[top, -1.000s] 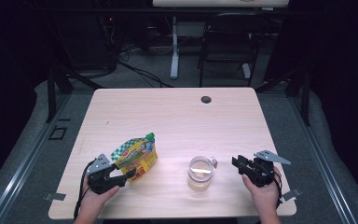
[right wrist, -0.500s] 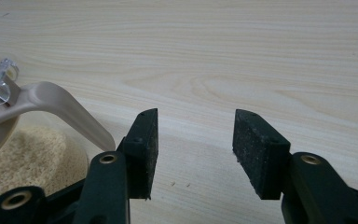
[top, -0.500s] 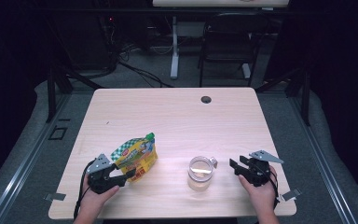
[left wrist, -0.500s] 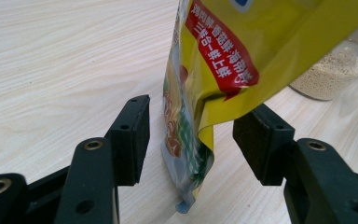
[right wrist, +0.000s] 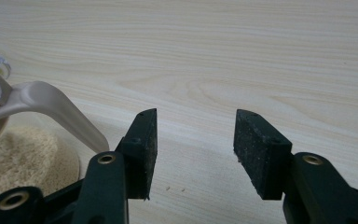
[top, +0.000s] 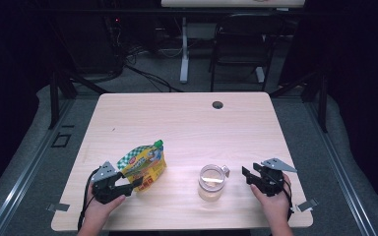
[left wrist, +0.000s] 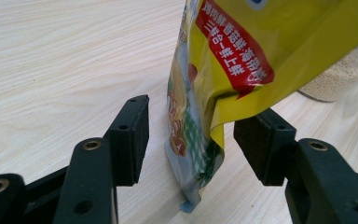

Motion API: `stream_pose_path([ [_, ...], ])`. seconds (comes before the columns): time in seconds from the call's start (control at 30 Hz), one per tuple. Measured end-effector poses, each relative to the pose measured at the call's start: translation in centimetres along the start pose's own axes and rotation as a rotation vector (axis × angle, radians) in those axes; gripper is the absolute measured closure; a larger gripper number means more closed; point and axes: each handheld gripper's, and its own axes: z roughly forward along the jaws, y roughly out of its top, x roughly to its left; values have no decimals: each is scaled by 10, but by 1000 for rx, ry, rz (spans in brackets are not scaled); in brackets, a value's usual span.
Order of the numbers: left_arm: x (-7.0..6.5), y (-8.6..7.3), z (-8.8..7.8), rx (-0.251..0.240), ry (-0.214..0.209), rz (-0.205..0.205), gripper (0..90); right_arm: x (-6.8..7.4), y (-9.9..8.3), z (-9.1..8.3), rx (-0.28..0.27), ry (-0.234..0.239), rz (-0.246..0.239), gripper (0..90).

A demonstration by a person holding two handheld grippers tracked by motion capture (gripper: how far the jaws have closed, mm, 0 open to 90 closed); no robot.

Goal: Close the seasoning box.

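The snack pouch [top: 144, 165] stands upright near the left front of the worktop [top: 187, 123], leaning a little, with its green cap at the top far corner. The left claw [top: 130, 184] sits at its near bottom edge; in the left gripper view the pouch's lower seam [left wrist: 200, 154] hangs between the two pads, the right pad looks to touch the foil while the left pad stands clear of it, so the jaws are open and not clamping. The right claw [top: 247, 175] is spread wide with nothing between its pads, having just been opening, and rests just right of the glass jar [top: 211, 181], whose beige clasp [right wrist: 51, 105] shows beside it. The pouch looks light, soft and slick; its foil will probably crumple and slide, so the flat, stiffer bottom seam or a side seam is the better place to pinch than the bulging middle. The jar is likely heavier, rigid and breakable, holding pale grain. The pouch's print is partly cut off, and whether the jar's lid is latched is hard to make out.
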Motion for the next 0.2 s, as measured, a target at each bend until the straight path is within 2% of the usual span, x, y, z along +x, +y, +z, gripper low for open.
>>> stream_pose_path([
  [0.2, 0, 0, -1, -4, 3, 5, 455, -1, 0, -1, -13, -18, 10, 495],
])
